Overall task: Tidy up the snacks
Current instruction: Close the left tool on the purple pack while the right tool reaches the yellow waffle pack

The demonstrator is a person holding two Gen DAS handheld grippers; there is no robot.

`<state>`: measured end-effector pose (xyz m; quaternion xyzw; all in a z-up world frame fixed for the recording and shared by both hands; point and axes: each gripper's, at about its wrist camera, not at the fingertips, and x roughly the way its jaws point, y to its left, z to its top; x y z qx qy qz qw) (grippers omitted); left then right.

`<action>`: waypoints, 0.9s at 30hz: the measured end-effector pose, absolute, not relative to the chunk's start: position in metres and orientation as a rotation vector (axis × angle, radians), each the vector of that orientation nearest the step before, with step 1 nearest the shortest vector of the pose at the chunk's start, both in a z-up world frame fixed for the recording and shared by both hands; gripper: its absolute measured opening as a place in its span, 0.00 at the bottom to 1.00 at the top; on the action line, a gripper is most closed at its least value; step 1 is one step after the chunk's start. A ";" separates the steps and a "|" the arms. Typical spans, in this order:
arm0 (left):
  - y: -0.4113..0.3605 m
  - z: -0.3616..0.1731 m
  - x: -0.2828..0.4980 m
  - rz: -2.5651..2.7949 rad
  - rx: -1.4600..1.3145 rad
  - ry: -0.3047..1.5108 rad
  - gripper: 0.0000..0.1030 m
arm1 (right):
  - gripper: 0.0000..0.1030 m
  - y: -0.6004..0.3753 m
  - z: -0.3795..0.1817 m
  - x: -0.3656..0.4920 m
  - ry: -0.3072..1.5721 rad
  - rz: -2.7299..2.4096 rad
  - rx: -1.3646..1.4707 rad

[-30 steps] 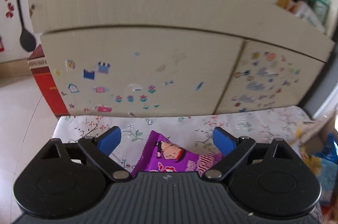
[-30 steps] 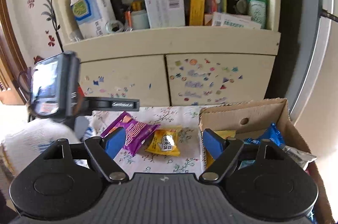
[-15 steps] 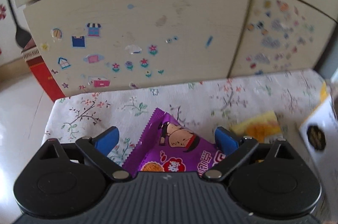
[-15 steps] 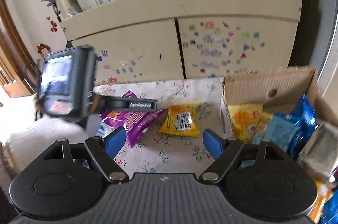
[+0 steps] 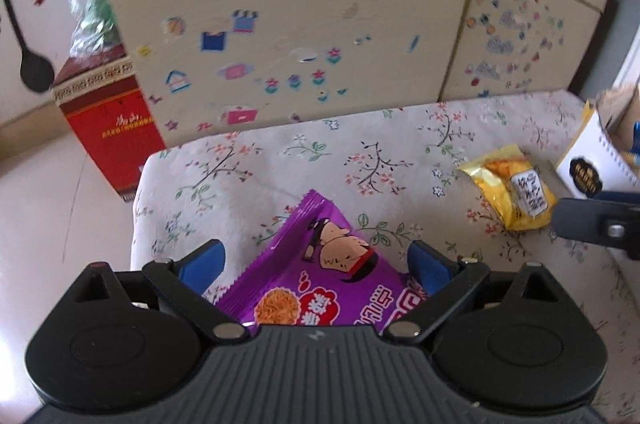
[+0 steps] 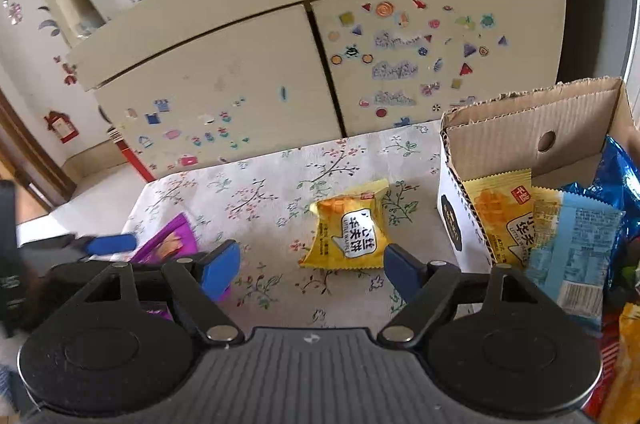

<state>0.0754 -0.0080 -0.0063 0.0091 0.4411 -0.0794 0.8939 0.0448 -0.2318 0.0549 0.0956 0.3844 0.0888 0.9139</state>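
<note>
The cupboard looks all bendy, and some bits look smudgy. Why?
In both wrist views the fisheye lens bows the straight cupboard edges; in the left wrist view the stickers smear with motion blur, while the yellow snack in the right wrist view stays fairly sharp.

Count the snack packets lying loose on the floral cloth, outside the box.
2: the purple packet between the open left gripper's fingers, and the yellow packet ahead of the open right gripper. The grippers may hide others.

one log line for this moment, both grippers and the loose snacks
left gripper: open, straddling purple packet | right gripper: open, just short of yellow packet | both packets flat on cloth | cardboard box: holds snacks
</note>
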 end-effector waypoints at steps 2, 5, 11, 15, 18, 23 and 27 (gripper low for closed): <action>-0.004 -0.002 0.074 -0.160 -0.014 0.909 0.94 | 0.82 -0.229 0.051 0.050 0.792 0.170 0.184; -0.002 0.005 0.072 -0.136 -0.040 0.899 0.94 | 0.82 -0.226 0.045 0.058 0.799 0.166 0.194; 0.001 0.008 0.068 -0.103 -0.096 0.936 0.94 | 0.82 -0.211 0.032 0.075 0.799 0.126 0.121; 0.005 0.005 0.066 -0.056 -0.162 0.984 0.94 | 0.82 -0.204 0.023 0.082 0.795 0.102 0.087; 0.008 0.005 0.065 -0.019 -0.202 0.999 0.94 | 0.82 -0.199 0.017 0.087 0.801 0.098 0.066; 0.004 0.001 0.068 0.009 -0.219 1.011 0.95 | 0.78 -0.192 0.014 0.090 0.775 0.092 0.032; -0.003 -0.004 0.068 0.024 -0.197 1.024 0.96 | 0.70 -0.189 0.013 0.090 0.756 0.106 -0.002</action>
